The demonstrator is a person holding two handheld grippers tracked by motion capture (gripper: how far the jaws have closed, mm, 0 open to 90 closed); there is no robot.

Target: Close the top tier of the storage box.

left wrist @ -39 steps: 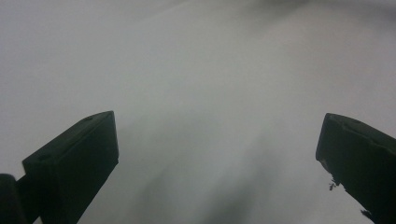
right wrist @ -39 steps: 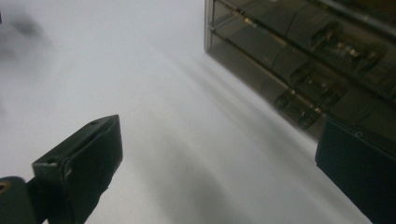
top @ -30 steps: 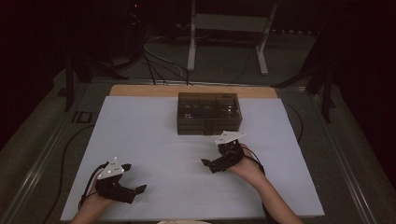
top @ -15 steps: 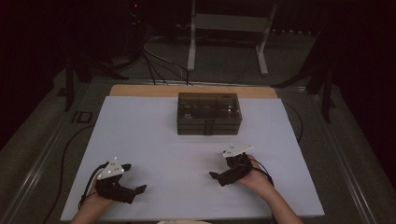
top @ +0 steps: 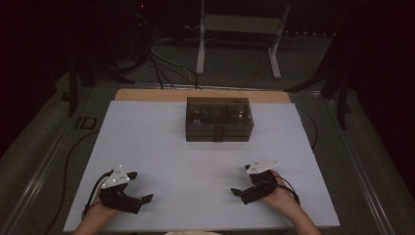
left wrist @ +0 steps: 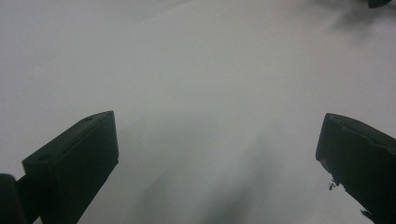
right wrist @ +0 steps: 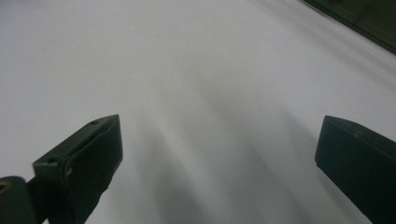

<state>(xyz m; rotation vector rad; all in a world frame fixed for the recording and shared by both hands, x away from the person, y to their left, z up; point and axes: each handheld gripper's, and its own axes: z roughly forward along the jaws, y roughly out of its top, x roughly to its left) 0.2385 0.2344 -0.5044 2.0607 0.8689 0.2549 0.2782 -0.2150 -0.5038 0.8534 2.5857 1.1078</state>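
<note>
Box (top: 219, 119), dark and see-through, sits at the far middle of the white surface (top: 161, 142) in the high view, well apart from the left gripper (top: 142, 200) and right gripper (top: 238, 192). Left gripper view: jaws wide apart over bare surface. Right gripper view: jaws wide apart, box edge (right wrist: 359, 18) far off at top right

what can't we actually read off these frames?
- Contents of the compartment box: high view, too small and dim behind the tinted lid.
- Box latch state: high view, front too dark to tell.
- Right tongs: right gripper view, outer jaw cut by the frame edge.
- Left tongs: left gripper view, the dark object at the top right corner is cut off.
</note>
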